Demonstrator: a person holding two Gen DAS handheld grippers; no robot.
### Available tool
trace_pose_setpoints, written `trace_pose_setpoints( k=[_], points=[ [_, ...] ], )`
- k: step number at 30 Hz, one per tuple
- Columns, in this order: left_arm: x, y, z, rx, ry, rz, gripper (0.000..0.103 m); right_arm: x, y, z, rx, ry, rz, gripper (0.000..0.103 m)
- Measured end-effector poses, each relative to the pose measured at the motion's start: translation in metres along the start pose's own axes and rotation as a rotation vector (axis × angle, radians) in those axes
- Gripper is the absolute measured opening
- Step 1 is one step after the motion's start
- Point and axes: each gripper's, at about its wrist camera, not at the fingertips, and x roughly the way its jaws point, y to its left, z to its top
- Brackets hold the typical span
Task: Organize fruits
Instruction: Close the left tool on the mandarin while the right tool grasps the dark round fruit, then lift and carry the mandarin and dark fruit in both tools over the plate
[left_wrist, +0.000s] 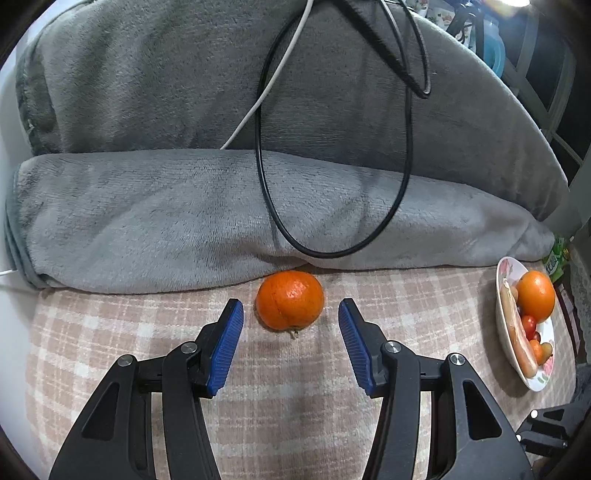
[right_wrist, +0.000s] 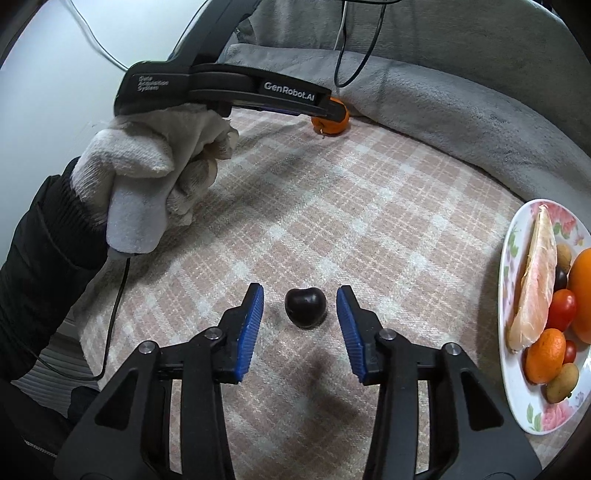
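An orange mandarin (left_wrist: 290, 300) lies on the pink plaid cloth (left_wrist: 295, 398) against the grey blanket. My left gripper (left_wrist: 291, 308) is open, its blue pads on either side of the mandarin, not touching it. The mandarin also shows in the right wrist view (right_wrist: 332, 123), partly behind the left gripper. A dark cherry (right_wrist: 306, 307) lies on the cloth between the open pads of my right gripper (right_wrist: 300, 295), apart from both. A flowered plate (right_wrist: 511, 373) at the right holds a pomelo segment (right_wrist: 535, 284), cherry tomatoes, small oranges and other fruit.
A folded grey blanket (left_wrist: 184, 221) runs along the far side of the cloth. Black and white cables (left_wrist: 332, 147) hang over it. The plate also shows in the left wrist view (left_wrist: 502, 325) at the far right. A gloved hand (right_wrist: 155, 162) holds the left gripper.
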Motion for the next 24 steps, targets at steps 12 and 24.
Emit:
trace_pose_setpoints(
  k=[12,24],
  points=[
    [0.025,0.002,0.012,0.011,0.018,0.005,0.053,0.003,0.006,0.000,-0.014,0.004,-0.008,0.043],
    [0.044,-0.003,0.008,0.000,0.026,-0.002,0.041,0.017,0.006,0.003,-0.014,0.040,-0.017,0.028]
  ],
)
